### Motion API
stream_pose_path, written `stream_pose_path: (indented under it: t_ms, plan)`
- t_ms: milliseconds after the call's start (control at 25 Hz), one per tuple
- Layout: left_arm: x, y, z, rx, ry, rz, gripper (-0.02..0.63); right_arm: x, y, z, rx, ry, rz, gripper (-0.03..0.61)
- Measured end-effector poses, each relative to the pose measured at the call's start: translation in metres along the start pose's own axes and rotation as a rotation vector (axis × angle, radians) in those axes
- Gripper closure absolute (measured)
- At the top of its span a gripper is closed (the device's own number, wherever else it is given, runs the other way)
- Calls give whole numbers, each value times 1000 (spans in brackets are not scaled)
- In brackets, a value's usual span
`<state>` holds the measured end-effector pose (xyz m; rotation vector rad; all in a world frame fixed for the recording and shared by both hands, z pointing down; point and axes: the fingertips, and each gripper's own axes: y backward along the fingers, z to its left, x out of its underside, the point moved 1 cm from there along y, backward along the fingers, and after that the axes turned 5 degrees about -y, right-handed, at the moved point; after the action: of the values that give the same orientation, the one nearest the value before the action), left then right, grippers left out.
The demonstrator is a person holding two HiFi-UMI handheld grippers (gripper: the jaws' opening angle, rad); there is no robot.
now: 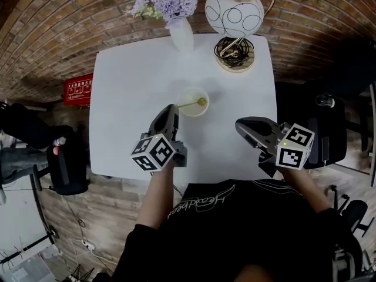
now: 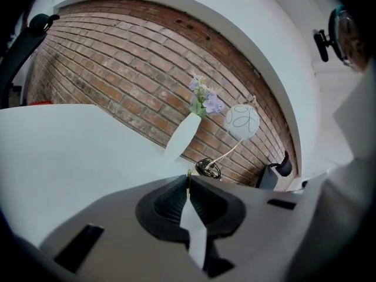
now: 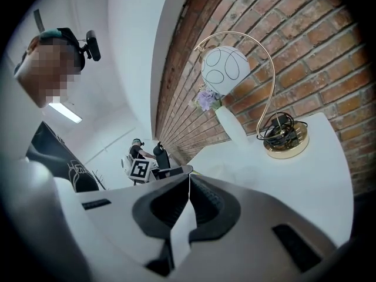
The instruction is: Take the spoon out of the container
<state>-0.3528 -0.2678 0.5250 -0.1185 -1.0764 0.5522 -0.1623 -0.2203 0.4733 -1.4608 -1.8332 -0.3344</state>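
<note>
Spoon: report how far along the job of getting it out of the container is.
Done: the left claw is at the container, shut on the thin handle of the spoon. In hand: only that grip; the spoon's bowl end lies inside the container. Left: lift the spoon clear. The right claw is shut on nothing, off to the side.

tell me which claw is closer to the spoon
Left. The left claw is closed on the spoon beside the container; the right claw, shut and empty, sits off to the right, clear of both.
</note>
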Motion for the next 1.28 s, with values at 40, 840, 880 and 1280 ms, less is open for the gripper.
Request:
stream_pose_path:
  t_ms: [40,840,880,1280]
  plan:
    - [0,0,0,0,3,-1,598,1,0,0,-1,-3,0,581]
    - [-20,22,-15,-21,-32,-86,606,3,24,14,2,18,-41,581]
    - [-22,26,-17,-25,-36,-96,606,3,28,16,1,22,-43,581]
    - [-53,77,-51,-30,-85,-235,606,7,57,44,-17,85,-62,581]
